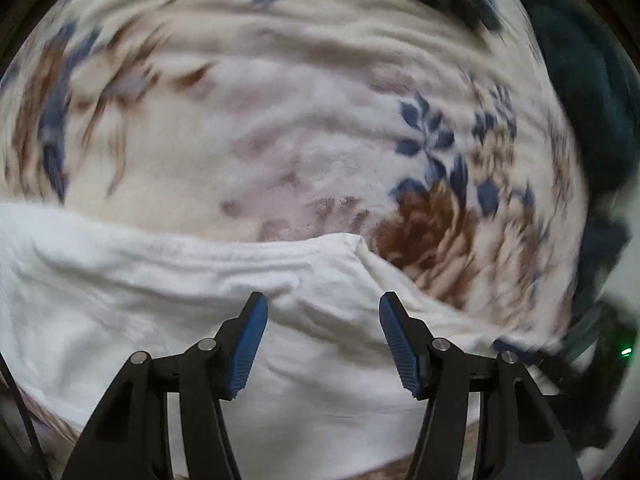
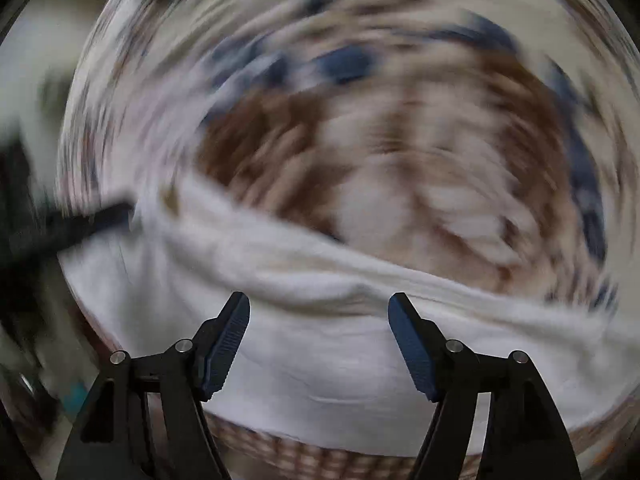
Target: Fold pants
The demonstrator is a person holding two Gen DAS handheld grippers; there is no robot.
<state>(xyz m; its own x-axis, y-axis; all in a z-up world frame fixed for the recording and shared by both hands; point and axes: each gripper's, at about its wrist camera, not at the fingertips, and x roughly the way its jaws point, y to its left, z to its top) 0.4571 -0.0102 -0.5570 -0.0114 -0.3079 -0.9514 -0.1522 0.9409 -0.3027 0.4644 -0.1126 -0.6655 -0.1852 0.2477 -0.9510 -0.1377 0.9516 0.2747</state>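
Floral fleece blanket (image 1: 304,128), cream with navy leaves and rust-brown blooms, covers what appears to be a bed and serves as the working ground; dark teal fabric (image 1: 580,92) borders it at the upper right of the left wrist view, and the room beyond is too blurred to read. White pants (image 1: 168,304) lie spread across the blanket beneath both tools, their upper edge rumpled into a ridge. Left gripper (image 1: 323,344) points steeply down with jaws apart, nothing between them and no cloth pinched. Right gripper (image 2: 319,346) likewise shows parted, empty jaws above the same garment (image 2: 328,360), though this view is heavily smeared. The step in hand appears to be reaching for a fresh hold; it is best done by pinching the full edge thickness at matched points, keeping the cloth taut and square.
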